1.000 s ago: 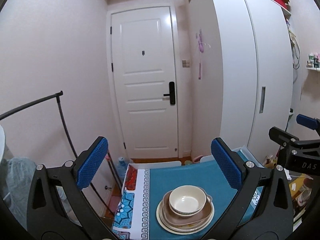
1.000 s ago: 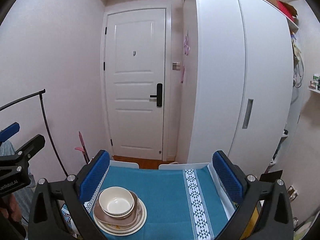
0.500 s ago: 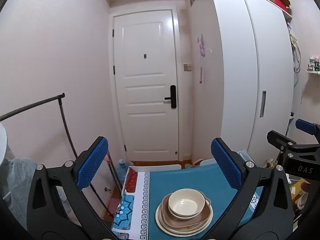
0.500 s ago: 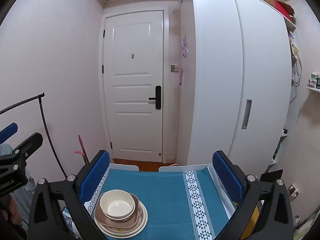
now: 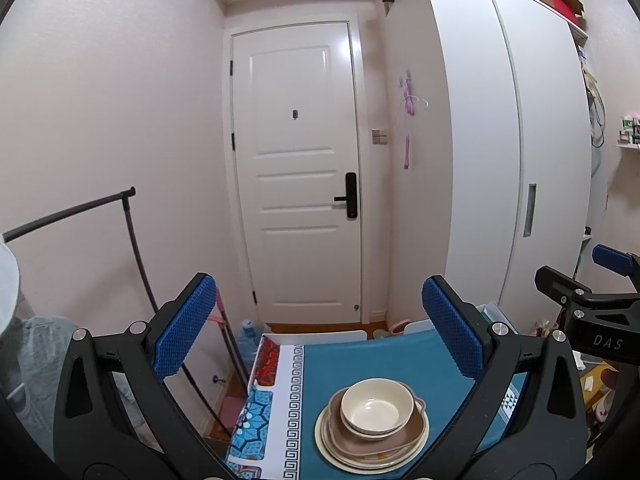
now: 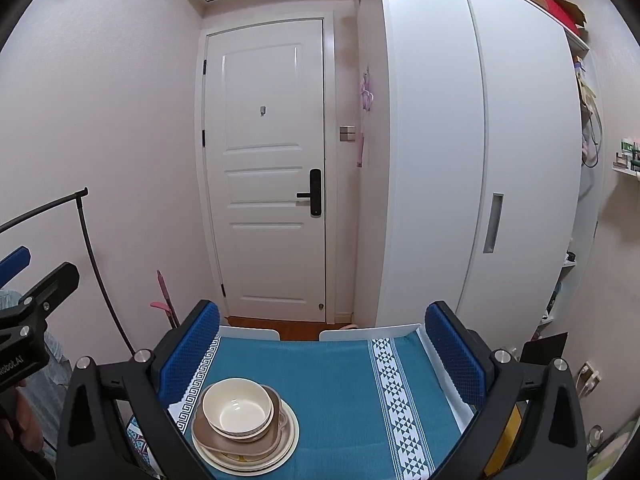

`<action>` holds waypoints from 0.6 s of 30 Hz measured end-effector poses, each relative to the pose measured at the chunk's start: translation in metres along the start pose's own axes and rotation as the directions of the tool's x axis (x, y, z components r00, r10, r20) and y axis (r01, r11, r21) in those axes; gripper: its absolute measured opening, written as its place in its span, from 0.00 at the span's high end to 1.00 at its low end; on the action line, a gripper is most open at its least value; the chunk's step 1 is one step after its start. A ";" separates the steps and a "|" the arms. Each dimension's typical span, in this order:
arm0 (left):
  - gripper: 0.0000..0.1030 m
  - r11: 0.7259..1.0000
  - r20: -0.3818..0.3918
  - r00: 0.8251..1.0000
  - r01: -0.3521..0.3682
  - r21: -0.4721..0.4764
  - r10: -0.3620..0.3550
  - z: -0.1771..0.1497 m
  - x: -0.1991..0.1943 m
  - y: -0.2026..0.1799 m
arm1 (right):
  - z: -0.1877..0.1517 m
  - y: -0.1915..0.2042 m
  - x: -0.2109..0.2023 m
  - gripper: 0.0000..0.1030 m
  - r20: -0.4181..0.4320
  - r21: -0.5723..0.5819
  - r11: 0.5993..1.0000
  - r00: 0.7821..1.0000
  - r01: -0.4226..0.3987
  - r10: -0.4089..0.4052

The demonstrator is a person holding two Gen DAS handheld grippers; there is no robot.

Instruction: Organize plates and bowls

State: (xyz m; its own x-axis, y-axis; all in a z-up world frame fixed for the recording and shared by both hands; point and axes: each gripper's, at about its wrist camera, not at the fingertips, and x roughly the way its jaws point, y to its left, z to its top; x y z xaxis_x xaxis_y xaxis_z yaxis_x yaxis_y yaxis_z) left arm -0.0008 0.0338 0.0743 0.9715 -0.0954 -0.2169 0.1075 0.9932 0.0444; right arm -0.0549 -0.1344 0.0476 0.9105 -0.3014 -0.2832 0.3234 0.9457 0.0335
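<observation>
Both are hanging level, side by side: left gripper (image 5: 320, 336) gaping wide and empty, right gripper (image 6: 322, 344) likewise spread, gripping nothing.

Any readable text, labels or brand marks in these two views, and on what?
"DAS" on the right gripper body, left wrist view.
"obot.AI", cut off at the edge, on the left gripper body, right wrist view.
Boxes on the wall shelf: too small to read.

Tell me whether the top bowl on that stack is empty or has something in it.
Empty. The cream bowl sits upright atop the stack, and both wrist views show only its bare, glossy inside.
</observation>
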 end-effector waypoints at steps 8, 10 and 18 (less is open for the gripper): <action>0.00 1.000 -0.014 1.000 -0.003 -0.013 0.003 0.000 0.005 0.006 | -0.002 0.004 0.002 0.00 -0.003 0.003 1.000 1.000 0.006 -0.006; 0.00 1.000 -0.013 1.000 -0.002 -0.018 0.001 0.001 0.006 0.007 | -0.002 0.003 0.002 0.00 -0.003 0.002 1.000 1.000 0.005 -0.005; 0.00 1.000 -0.018 1.000 0.000 -0.010 0.000 0.001 0.013 0.007 | -0.003 0.002 0.004 0.00 -0.007 0.003 1.000 1.000 0.006 -0.006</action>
State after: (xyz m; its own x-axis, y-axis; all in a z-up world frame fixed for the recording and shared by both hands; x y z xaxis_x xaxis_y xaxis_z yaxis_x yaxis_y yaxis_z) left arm 0.0124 0.0397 0.0725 0.9676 -0.0943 -0.2340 0.1052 0.9939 0.0344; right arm -0.0520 -0.1332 0.0433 0.9067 -0.3062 -0.2901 0.3298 0.9434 0.0350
